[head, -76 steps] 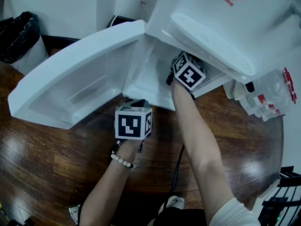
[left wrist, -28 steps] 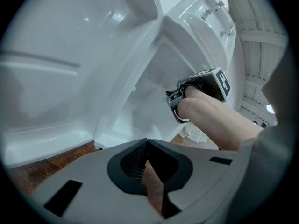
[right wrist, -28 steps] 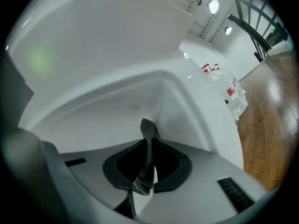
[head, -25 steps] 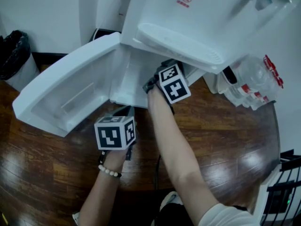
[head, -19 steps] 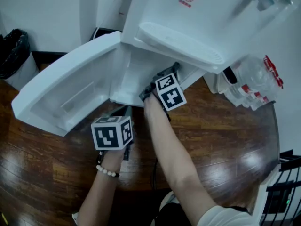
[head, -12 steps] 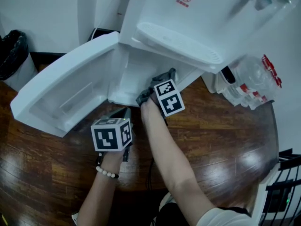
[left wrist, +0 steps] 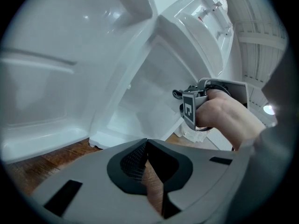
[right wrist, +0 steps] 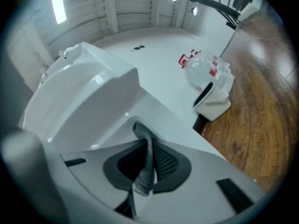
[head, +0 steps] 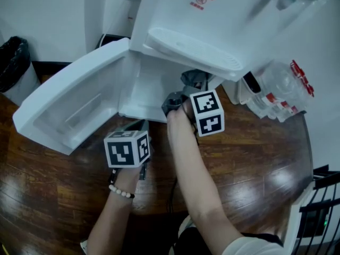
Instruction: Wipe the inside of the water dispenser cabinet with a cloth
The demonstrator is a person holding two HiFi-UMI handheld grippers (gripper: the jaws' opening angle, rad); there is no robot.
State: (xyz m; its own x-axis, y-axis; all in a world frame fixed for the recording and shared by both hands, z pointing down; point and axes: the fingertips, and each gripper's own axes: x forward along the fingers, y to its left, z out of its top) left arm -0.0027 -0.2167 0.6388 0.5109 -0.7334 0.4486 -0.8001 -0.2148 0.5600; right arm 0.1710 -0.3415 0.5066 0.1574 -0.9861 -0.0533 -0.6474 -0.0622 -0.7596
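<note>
- Wood-plank floor (head: 255, 158) fills the foreground, seen from steeply above. What sits nearest the camera?
- The left hand-held gripper (left wrist: 146, 142), held low over the floor, just short of the open cabinet door (head: 64, 110). Its jaws are pressed together at the tips, with nothing between them.
- And the other one?
- The right hand-held gripper (right wrist: 142, 146) is a little farther on. It is at the right front corner of the cabinet opening (head: 143, 92), beneath the drip tray (head: 191, 49). Its jaws pinch a grey cloth (right wrist: 149, 164), which rises from between them as a narrow fold in front of the white water dispenser (head: 228, 15).
- Is the cloth against the cabinet?
- Contact cannot be told from these views. The cloth sits at the gripper's tip, at the edge of the opening and not deep inside.
- And beyond that?
- A clear plastic bag (head: 284, 89) with red-marked contents lies beside the dispenser on the right. A black-lined bin (head: 13, 57) stands by the white wall at far left.
</note>
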